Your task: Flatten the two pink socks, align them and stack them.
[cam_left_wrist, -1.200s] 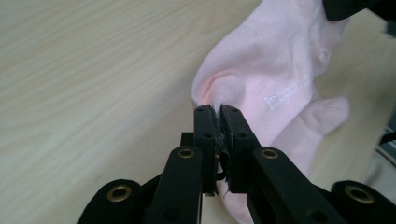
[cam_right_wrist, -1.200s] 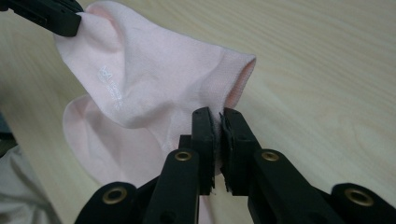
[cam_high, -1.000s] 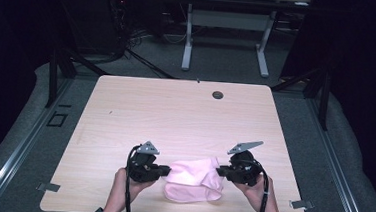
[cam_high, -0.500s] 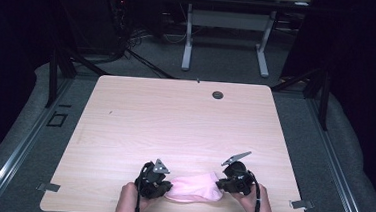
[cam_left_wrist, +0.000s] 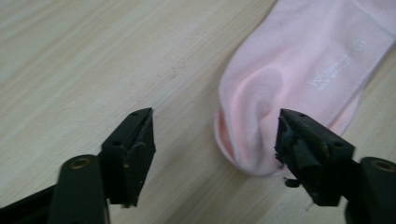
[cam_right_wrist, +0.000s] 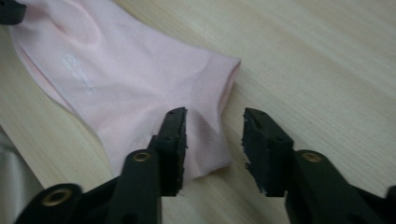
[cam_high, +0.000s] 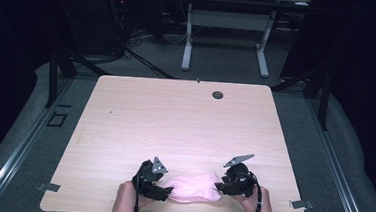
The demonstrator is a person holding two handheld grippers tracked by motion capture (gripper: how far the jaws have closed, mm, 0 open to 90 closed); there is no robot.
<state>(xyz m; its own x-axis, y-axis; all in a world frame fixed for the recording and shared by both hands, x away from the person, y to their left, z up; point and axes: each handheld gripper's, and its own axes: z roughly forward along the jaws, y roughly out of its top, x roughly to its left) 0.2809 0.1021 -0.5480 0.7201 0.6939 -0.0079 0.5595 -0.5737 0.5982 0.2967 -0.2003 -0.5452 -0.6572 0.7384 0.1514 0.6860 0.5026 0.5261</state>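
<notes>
A pink sock (cam_high: 193,188) lies flat on the wooden table (cam_high: 175,120) close to its front edge, stretched between both grippers. My left gripper (cam_high: 162,192) is at its toe end; its jaws have just been opening and stand wide apart. In the left gripper view the sock's rounded end (cam_left_wrist: 299,70) lies by the right-hand jaw of the left gripper (cam_left_wrist: 215,115), unpressed. My right gripper (cam_high: 220,186) is at the cuff end, its jaws also just opening. In the right gripper view the sock's cuff (cam_right_wrist: 130,79) lies under the parted jaws of the right gripper (cam_right_wrist: 215,113), pads off the cloth.
A small round grommet hole (cam_high: 218,94) sits near the table's far edge. Metal brackets (cam_high: 299,204) stick out at the front corners. Beyond the table stands another table's white leg frame (cam_high: 188,41) on a dark floor.
Both grippers came down toward the table's front edge with the sock. The sock, bunched and lifted before, now lies flat, and both pairs of jaws have opened and let it go.
</notes>
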